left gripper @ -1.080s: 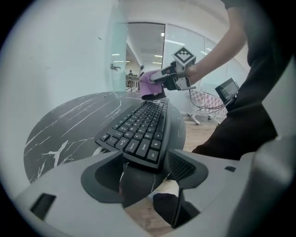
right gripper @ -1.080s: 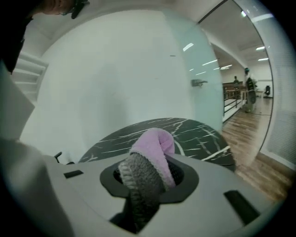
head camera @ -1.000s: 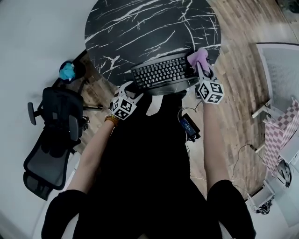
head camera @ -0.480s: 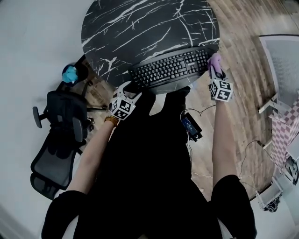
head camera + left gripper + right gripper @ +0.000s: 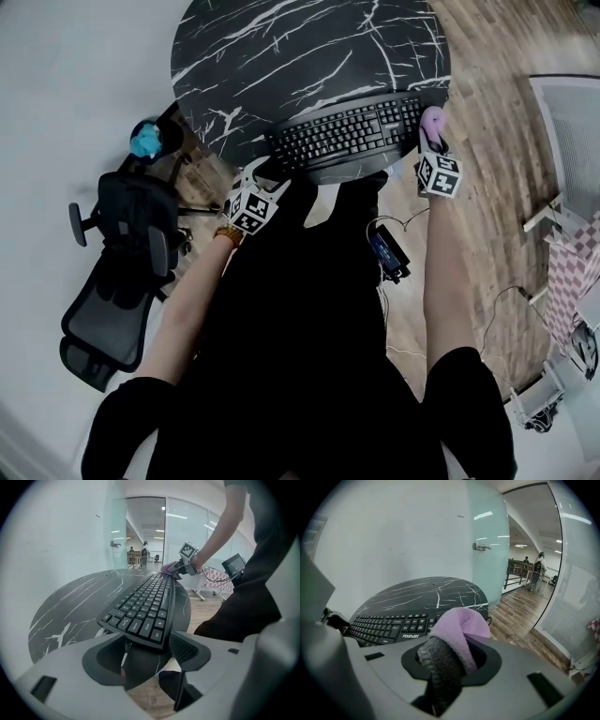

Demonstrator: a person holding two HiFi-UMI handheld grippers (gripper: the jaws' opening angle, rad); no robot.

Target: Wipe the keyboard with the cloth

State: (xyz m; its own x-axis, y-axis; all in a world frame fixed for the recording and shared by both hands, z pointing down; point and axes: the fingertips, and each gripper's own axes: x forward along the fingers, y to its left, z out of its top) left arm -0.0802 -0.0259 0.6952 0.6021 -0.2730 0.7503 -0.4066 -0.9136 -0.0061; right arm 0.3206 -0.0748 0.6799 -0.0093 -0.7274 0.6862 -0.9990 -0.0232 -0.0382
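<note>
A round black table (image 5: 281, 47) with white marble veins fills the upper middle of the frame. A black keyboard (image 5: 347, 131) lies along its lower right edge.

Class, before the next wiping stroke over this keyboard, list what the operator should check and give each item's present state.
1. Purple-and-grey cloth clamped in the right gripper: ok.
2. Cloth touching the black keyboard: cannot tell; it sits at the keyboard's right end.
3. Left gripper steadying the keyboard: cannot tell; its jaws stand apart with the keyboard's left end between them.
4. Keyboard lying keys up: ok.
5. Keyboard fully supported by the round black marble table: cannot tell; it lies right along the near rim.
</note>
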